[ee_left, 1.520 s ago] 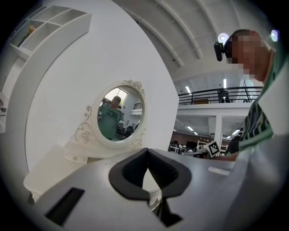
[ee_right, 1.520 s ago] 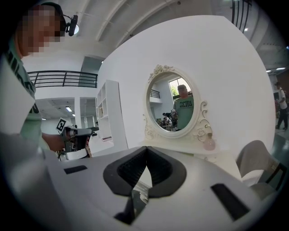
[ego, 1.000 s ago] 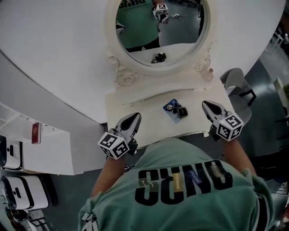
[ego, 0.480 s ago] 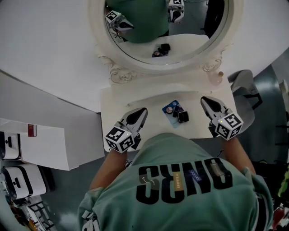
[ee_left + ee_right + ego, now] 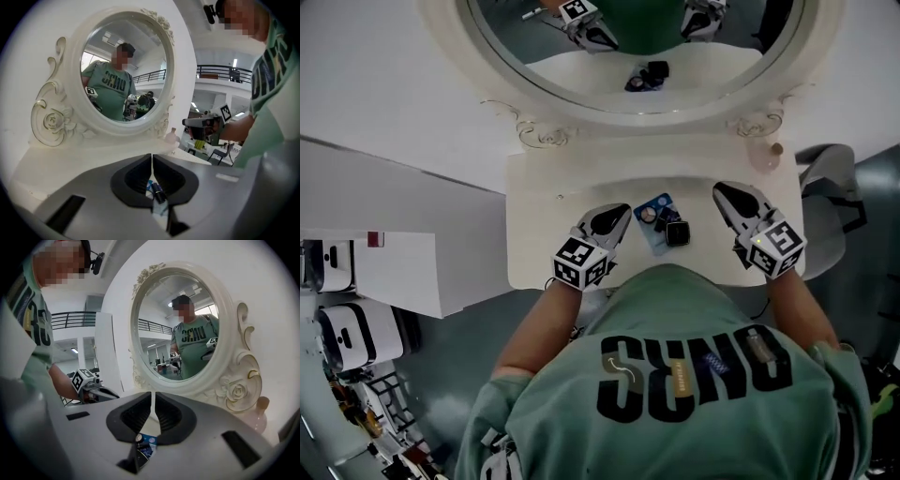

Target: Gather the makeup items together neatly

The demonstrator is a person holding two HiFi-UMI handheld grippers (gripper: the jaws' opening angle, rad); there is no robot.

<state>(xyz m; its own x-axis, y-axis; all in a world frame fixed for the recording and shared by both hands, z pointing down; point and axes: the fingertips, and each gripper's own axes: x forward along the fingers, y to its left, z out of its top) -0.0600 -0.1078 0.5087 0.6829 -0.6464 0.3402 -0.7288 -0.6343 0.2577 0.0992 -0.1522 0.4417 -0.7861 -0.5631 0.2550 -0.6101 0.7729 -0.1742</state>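
Makeup items (image 5: 666, 225) (blue card, black compact, maybe a small round pot) sit clustered on white vanity top (image 5: 542, 234), btwn left gripper (image 5: 622, 210) and right gripper (image 5: 720, 191), just beside left's tips. Both grippers' jaws pressed together, nothing in them. Beyond right gripper: small bottle (image 5: 775, 148), then oval mirror (image 5: 546, 98).
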